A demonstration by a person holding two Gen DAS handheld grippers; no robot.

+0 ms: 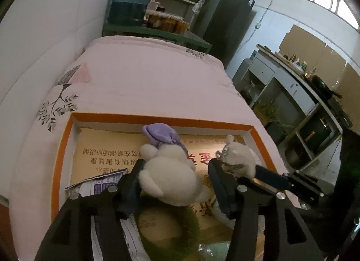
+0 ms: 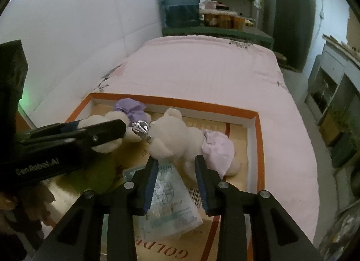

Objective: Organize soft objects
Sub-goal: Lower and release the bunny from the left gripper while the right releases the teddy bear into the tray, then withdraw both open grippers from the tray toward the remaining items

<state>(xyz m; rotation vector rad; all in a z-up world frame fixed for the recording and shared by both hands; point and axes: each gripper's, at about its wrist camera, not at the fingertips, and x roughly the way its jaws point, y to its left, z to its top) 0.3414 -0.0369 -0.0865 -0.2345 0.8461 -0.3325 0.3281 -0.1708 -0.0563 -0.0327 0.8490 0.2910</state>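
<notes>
So we count two plush toys, both lying in one shallow orange-rimmed box (image 1: 60,148) on a pink-covered bed (image 1: 146,76). Going left to right in the left wrist view: the plush with the purple hat (image 1: 168,171) lies on its back between our left claw (image 1: 175,184), and the second plush with the lilac dress (image 1: 238,157) is just beside it on the right, near the right rim of the box. Also in the box: one green fuzzy ring (image 1: 191,227) under the first plush, and one printed plastic packet (image 2: 171,202) nearer us.

Left claw: fingers spread wide, one each side of the hatted plush's body. The left pad sits right at the fur, the right one stands clear, so not a pinch as far as we can see. It's tilted down into the box.

Right claw (image 2: 175,177): also angled down, jaws parted a bit, fingertips at the lilac-dress plush's lower body. The packet shows in the gap between them and the pads aren't squeezing anything.

In the right wrist view the left claw comes in from the left edge, lying across the hatted plush.
</notes>
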